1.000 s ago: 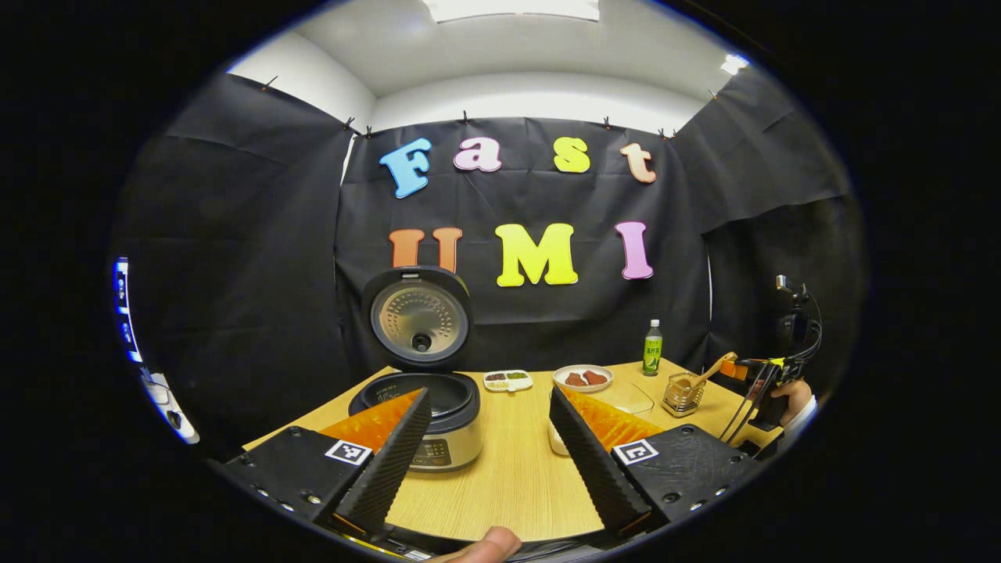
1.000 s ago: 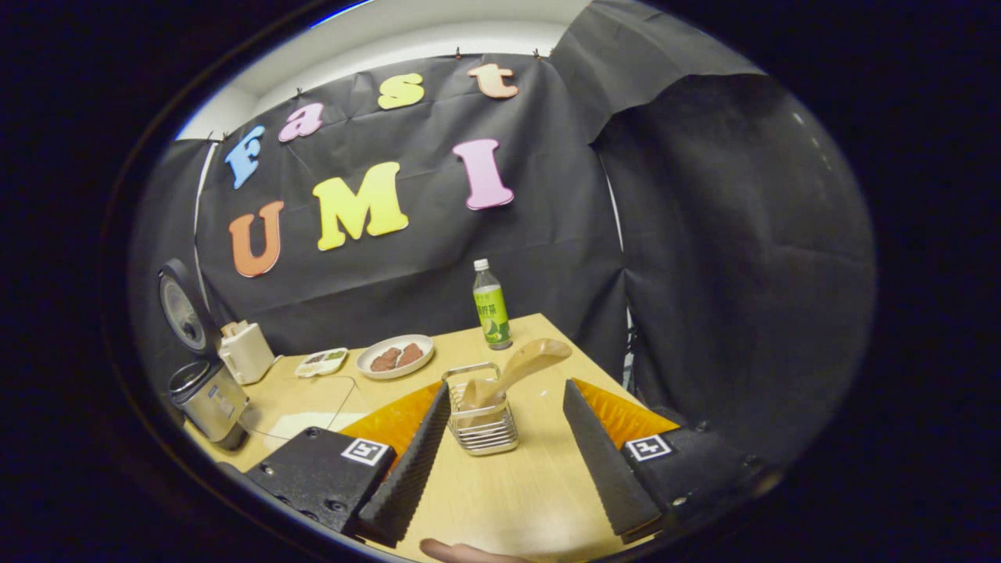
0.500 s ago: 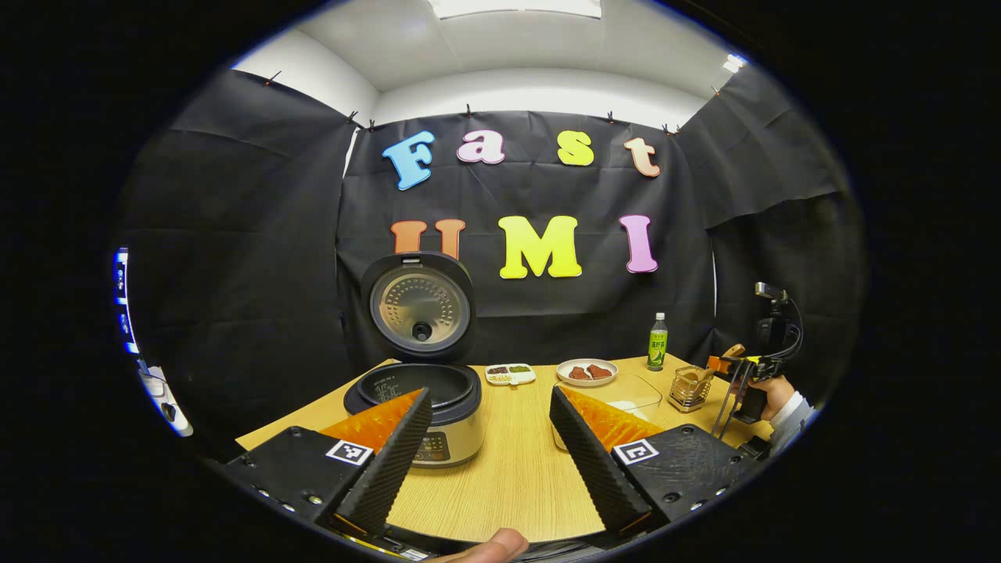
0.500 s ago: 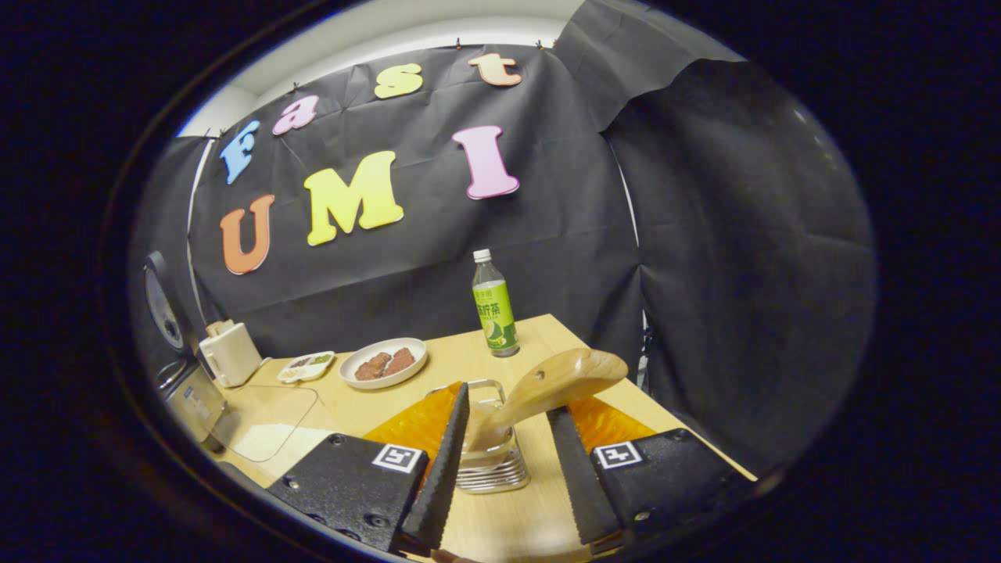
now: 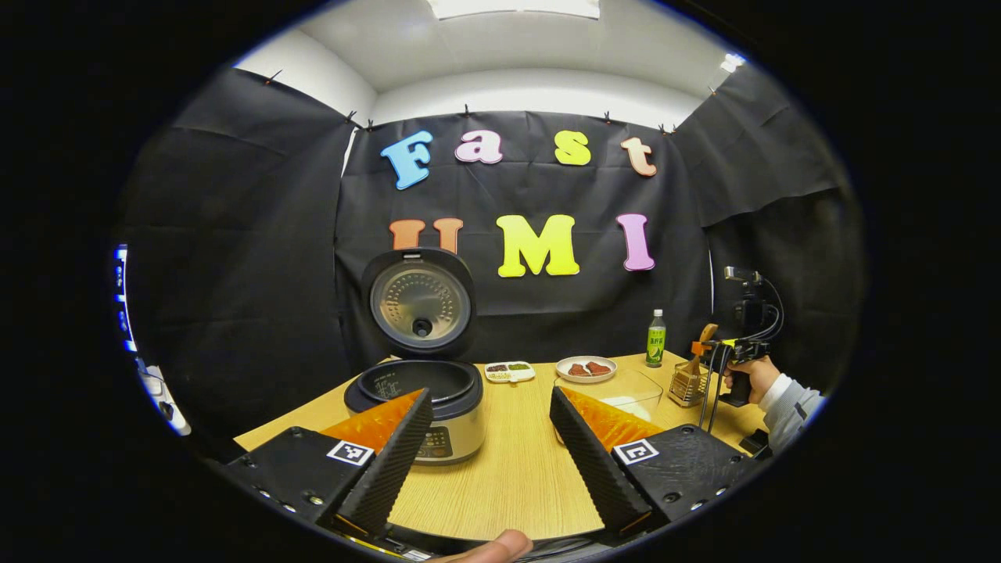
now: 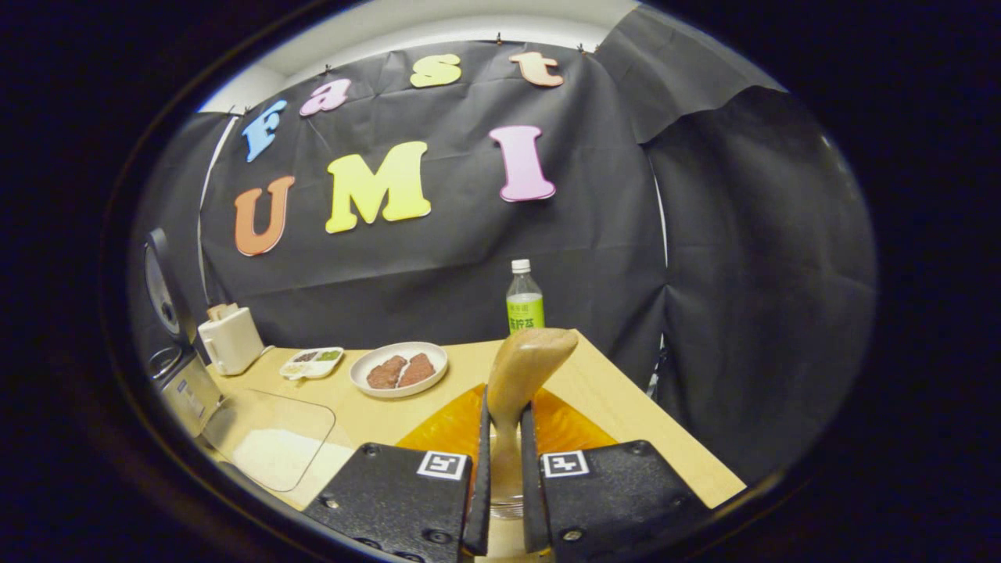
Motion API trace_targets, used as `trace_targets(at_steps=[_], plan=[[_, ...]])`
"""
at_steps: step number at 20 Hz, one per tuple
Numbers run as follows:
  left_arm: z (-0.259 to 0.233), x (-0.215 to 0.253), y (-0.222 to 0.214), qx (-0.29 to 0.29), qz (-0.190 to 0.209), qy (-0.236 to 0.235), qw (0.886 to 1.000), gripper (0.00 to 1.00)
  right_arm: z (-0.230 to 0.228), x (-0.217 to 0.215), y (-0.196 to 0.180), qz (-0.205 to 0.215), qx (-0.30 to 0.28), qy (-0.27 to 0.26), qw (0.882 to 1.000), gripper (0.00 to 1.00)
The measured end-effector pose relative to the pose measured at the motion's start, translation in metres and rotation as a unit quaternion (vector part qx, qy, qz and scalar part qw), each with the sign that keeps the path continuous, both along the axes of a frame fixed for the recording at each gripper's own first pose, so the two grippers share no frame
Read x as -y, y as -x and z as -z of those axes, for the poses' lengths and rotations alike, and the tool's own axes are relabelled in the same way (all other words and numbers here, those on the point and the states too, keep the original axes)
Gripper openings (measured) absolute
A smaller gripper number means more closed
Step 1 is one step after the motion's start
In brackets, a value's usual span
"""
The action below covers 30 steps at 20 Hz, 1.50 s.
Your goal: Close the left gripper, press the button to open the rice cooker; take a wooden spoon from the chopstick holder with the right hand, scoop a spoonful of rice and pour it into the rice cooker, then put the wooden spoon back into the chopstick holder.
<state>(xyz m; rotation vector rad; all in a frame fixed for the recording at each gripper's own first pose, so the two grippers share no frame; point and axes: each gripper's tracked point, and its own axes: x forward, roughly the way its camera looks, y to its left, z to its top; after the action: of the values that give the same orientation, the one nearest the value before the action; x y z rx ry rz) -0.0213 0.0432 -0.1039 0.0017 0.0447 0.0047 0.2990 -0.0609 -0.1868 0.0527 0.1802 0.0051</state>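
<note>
gripping wooden spoon [image 6: 518, 375], right gripper [image 6: 500, 469] over wood table [image 6: 610, 399]; left gripper [image 5: 489, 453] spread; black-draped booth.

Two handheld grippers, left gripper [image 5: 489, 438] and right gripper [image 6: 500, 477]: black textured housings with screws, square black-and-white markers, ridged wedge fingers, trailing black cables; holder's hand [image 5: 747, 378] in grey sleeve with white cuff.

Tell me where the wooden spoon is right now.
In the right gripper view, the wooden spoon stands clamped between the right gripper fingers, over the chopstick holder, before the green bottle.

Chopstick holder [image 6: 507, 508] behind closed jaws
</note>
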Motion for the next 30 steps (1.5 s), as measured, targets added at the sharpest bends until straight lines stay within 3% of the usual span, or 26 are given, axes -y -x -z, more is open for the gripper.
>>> trace_targets(at_steps=[10,15,19,24,30], plan=[[-0.011,0.002,0.014,0.009,0.026,0.011,1.0,0.97,-0.088,-0.021,0.021,0.004,0.077,0.043,0.996,0.19],[-0.016,-0.006,0.02,0.014,0.022,0.008,1.0,0.97,-0.131,-0.055,0.051,-0.012,0.106,0.066,0.992,0.16],[-0.019,-0.02,0.023,0.013,0.014,0.014,1.0,0.97,-0.157,-0.105,0.078,-0.05,0.117,0.065,0.99,0.11],[-0.023,-0.036,0.032,0.014,0.009,0.03,0.999,0.97,-0.152,-0.172,0.092,-0.09,0.111,0.075,0.987,0.11],[-0.035,-0.049,0.042,0.028,0.012,0.04,0.999,0.96,-0.085,-0.229,0.078,-0.112,0.071,0.107,0.985,0.11]])
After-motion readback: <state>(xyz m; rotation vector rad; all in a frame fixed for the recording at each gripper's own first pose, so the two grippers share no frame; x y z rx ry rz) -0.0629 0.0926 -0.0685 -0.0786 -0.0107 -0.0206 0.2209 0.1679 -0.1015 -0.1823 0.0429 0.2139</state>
